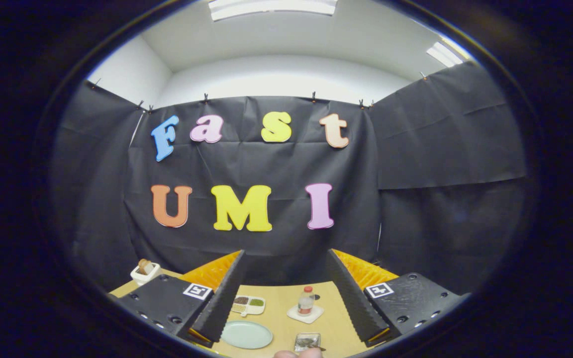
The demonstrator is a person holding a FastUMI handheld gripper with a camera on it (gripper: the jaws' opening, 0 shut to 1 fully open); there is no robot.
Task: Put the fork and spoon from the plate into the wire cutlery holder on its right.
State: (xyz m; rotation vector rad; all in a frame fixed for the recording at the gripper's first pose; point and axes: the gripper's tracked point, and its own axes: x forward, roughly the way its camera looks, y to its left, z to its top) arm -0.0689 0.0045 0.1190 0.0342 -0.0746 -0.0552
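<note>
Hovering high above the wooden table [280, 318], the gripper [285, 253] is pitched up at the booth wall more than at the work. Its fingers [222, 298] stand wide apart with nothing between them.

Largest item on the table is the pale green plate [246, 334], low between the fingers and nearer the left one. Its face looks bare, with no fork or spoon visible on it.

Beyond the plate is a white divided dish [248, 304] with brown and green fillings. A small bottle [306, 300] stands on a white coaster [305, 314] further right. A white tub [145, 271] sits off beyond the left finger.

The wire cutlery holder [308, 341] is just right of the plate. Something dark and metallic seems to lie in it, too small to tell fork from spoon. A person's fingertips [297, 354] show just nearer than the holder.

Judgement: a bare plate and a loaded holder suggest both pieces already sit where the task wants them, so this reads as the late end, gripper raised clear. No pickup looks called for. If anything, tilt down and check the holder's contents.
</note>
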